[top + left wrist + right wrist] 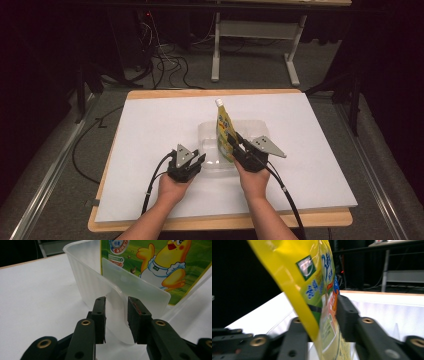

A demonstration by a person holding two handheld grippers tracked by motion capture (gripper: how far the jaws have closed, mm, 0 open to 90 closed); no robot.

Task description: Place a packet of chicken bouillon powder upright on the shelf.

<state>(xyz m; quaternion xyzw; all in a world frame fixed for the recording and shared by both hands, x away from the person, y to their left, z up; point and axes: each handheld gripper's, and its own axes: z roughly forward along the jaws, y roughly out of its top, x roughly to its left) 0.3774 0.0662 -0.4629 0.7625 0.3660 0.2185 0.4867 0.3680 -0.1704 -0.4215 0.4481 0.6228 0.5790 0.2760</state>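
Pouch stands upright in a clear tub at mid-table, white cap up; that is the high view. Left gripper sits at the tub's near left corner. Right gripper reaches the pouch from the near right side. Both hands rest low on the white sheet. Whether either tool is clamped cannot be read from up here.

Left gripper view: the jaws straddle the tub's wall, one inside, one outside. They stand narrow but a sliver of gap shows on each side of the thin plastic, so I judge them near the wall, not pinching it hard. Pouch stands just behind, with a cartoon chick printed on it.

Right gripper view: the pouch hangs between the two jaws, tilted. The right jaw lies against the film; the left jaw is hidden behind it. The grip looks slack, partly open, more a loose cradle than a clamp.

Risks, as I judge them: with so loose a hold the tall pouch may tip over the tub rim or slump sideways. If the right tool draws back while film clings to a pad, the pouch drags along. If the left tool is not truly gripping, the light tub can skid or tilt on the smooth sheet.
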